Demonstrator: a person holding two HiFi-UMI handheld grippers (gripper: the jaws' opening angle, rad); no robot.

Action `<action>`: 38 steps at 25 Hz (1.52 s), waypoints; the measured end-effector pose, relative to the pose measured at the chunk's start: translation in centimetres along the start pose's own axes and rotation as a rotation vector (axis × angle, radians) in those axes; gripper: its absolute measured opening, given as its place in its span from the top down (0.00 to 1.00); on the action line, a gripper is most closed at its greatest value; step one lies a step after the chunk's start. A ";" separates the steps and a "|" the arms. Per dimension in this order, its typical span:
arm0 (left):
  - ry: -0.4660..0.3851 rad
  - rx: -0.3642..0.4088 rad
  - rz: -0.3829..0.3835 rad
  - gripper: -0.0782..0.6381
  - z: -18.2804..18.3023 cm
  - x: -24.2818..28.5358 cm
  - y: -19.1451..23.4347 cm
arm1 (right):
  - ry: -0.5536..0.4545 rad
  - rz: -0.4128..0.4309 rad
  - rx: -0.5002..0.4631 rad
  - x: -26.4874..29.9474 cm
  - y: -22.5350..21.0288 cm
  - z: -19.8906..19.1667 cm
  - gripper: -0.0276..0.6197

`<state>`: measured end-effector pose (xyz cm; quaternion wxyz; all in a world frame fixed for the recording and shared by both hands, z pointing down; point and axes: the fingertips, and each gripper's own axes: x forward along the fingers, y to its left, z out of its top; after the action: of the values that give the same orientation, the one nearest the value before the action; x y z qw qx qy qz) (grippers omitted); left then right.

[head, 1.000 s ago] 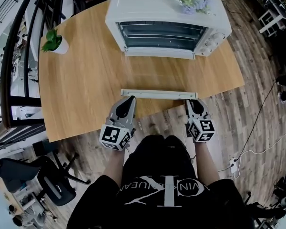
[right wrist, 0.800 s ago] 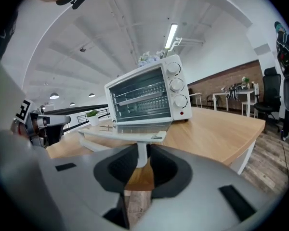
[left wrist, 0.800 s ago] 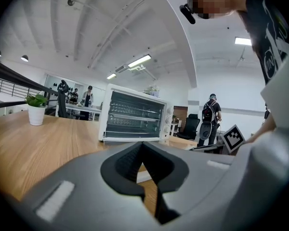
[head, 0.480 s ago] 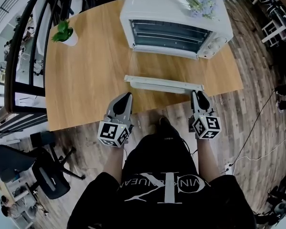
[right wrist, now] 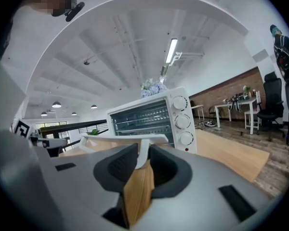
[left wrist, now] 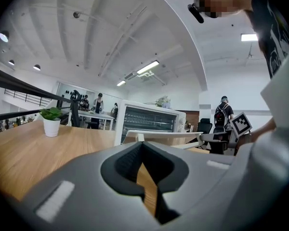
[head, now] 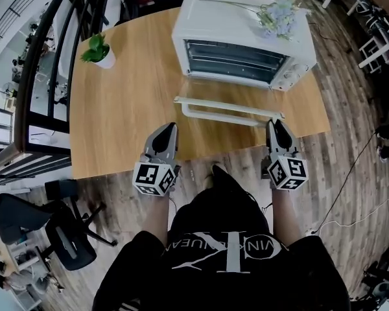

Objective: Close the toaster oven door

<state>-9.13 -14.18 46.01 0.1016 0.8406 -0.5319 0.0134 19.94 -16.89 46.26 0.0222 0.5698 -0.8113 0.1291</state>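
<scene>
A white toaster oven stands at the far side of the wooden table. Its door hangs open toward me, and the long white handle lies across the front. My right gripper is shut, with its tip just by the handle's right end. In the right gripper view the handle and its end post sit directly ahead of the right gripper, the oven behind them. My left gripper is shut and empty, a little short of the handle's left end. The left gripper view shows the handle before the oven.
A small potted plant stands at the table's far left. Pale artificial flowers lie on the oven's top. A dark railing runs along the left and an office chair is on the floor below it. People stand far off.
Both grippers have moved forward from the table's near edge to over the table. The door handle now lies closer to the oven front than before.
</scene>
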 end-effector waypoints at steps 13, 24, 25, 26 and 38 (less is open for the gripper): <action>-0.004 -0.025 0.014 0.88 1.5 3.1 1.5 | -0.058 0.016 0.008 2.4 -0.6 5.4 0.84; -0.008 -0.027 0.032 0.88 2.5 5.3 2.8 | -0.074 0.018 0.017 4.7 -1.4 8.4 0.84; -0.011 -0.030 0.038 0.88 2.6 5.4 3.0 | -0.073 0.018 0.016 4.9 -1.4 8.6 0.84; -0.014 -0.030 0.043 0.88 2.8 5.6 3.2 | -0.071 0.019 0.015 5.1 -1.5 8.8 0.84; -0.014 -0.032 0.038 0.88 3.5 7.7 3.0 | -0.076 0.018 -0.005 6.9 -2.3 10.6 0.84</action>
<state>-8.77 -22.89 44.03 0.1112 0.8286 -0.5487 0.0008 20.85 -26.45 37.67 -0.0081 0.5667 -0.8171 0.1055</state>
